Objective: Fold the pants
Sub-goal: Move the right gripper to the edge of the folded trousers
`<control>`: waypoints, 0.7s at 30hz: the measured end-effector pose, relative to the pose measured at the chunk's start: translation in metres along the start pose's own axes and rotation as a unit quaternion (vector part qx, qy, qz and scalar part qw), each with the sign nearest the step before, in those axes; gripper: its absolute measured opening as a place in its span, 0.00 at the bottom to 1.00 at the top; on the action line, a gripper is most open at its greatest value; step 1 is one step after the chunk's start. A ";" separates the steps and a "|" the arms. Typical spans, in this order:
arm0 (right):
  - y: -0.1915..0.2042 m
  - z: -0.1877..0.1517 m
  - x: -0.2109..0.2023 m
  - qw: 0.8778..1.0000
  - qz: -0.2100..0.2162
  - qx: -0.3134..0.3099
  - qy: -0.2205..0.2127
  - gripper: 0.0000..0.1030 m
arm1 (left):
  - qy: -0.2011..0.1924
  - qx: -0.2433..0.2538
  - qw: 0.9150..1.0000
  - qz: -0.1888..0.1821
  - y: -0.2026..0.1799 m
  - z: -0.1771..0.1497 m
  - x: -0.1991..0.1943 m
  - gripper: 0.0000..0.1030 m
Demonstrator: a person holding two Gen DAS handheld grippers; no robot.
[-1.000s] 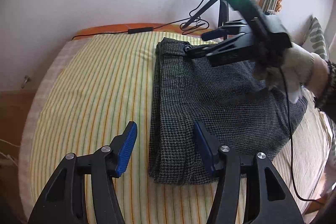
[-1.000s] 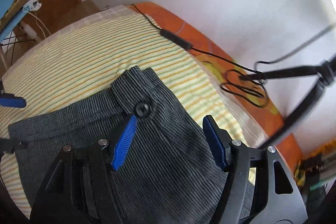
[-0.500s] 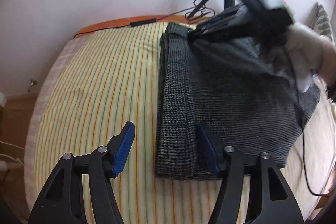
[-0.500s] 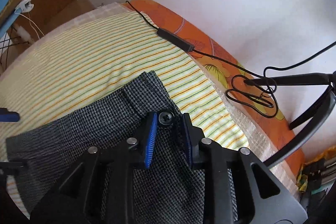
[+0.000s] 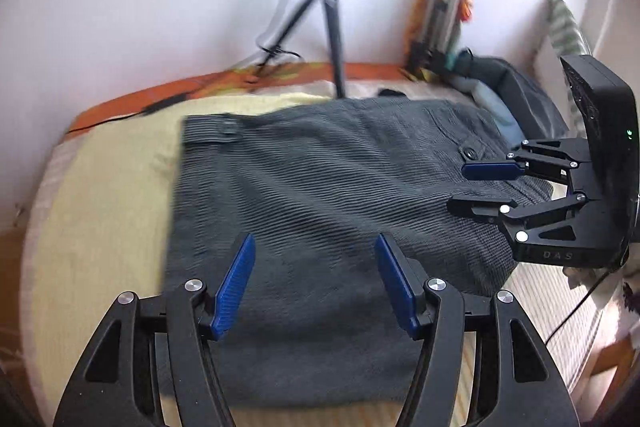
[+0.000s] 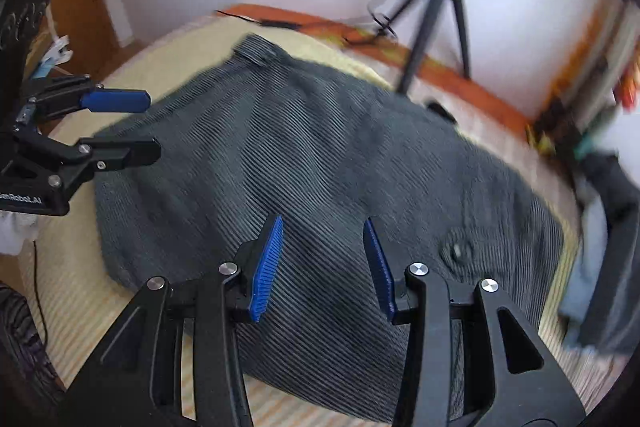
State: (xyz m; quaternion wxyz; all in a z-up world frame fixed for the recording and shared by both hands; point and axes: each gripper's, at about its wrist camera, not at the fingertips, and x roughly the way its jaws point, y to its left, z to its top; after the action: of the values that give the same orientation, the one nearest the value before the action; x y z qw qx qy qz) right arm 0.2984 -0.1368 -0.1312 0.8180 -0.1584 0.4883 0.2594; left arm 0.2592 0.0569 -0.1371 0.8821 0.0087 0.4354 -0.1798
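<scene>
Tripod [image 5: 334, 39] beside wall, black cable [image 5: 120, 117] on striped bedsheet [image 5: 100, 227]

Motion blur smears the pants [image 5: 320, 187] (button [image 6: 458, 250] indistinct).

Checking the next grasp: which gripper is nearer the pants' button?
Right. The right gripper hovers just beside the button; the left gripper hangs over the pants' opposite end.

White wall [image 5: 160, 7], bright lamp on a tripod [image 5: 334, 39], striped bed cover [image 5: 100, 227]
</scene>
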 end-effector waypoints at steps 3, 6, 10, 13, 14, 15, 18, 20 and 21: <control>-0.036 0.001 0.022 0.997 -0.048 0.053 0.025 0.42 | 0.031 0.006 0.999 0.041 0.003 -0.003 0.030 0.60; -0.050 0.005 0.028 0.996 -0.036 0.075 0.028 0.39 | 0.038 0.030 0.997 0.065 0.007 -0.012 0.046 0.65; -0.045 0.001 0.009 0.997 -0.040 0.069 0.021 0.40 | 0.038 0.011 0.997 0.068 0.016 -0.011 0.033 0.64; -0.053 -0.021 -0.024 0.994 -0.042 0.103 -0.002 0.54 | 0.012 -0.004 0.998 0.068 0.020 -0.013 0.001 0.63; -0.057 -0.031 -0.032 0.992 -0.043 0.117 -0.010 0.63 | 0.007 -0.008 0.998 0.067 0.020 -0.014 -0.010 0.63; -0.059 -0.039 -0.045 0.990 -0.044 0.133 -0.018 0.68 | 0.003 -0.010 0.998 0.063 0.019 -0.017 -0.019 0.63; -0.072 -0.073 -0.071 0.980 -0.040 0.190 -0.029 0.71 | 0.000 0.019 0.999 0.047 0.002 -0.028 -0.036 0.63; -0.087 -0.093 -0.081 0.971 -0.029 0.235 -0.030 0.71 | 0.010 0.051 0.998 0.039 -0.013 -0.034 -0.034 0.63; -0.095 -0.104 -0.084 0.965 -0.018 0.261 -0.028 0.72 | 0.017 0.078 0.996 0.039 -0.022 -0.040 -0.030 0.63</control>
State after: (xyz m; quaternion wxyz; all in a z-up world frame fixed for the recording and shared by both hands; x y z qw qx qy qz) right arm 0.2464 -0.2902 -0.1053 0.8492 0.0591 0.5127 0.1123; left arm 0.2049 0.0519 -0.1358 0.8776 0.0971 0.4340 -0.1788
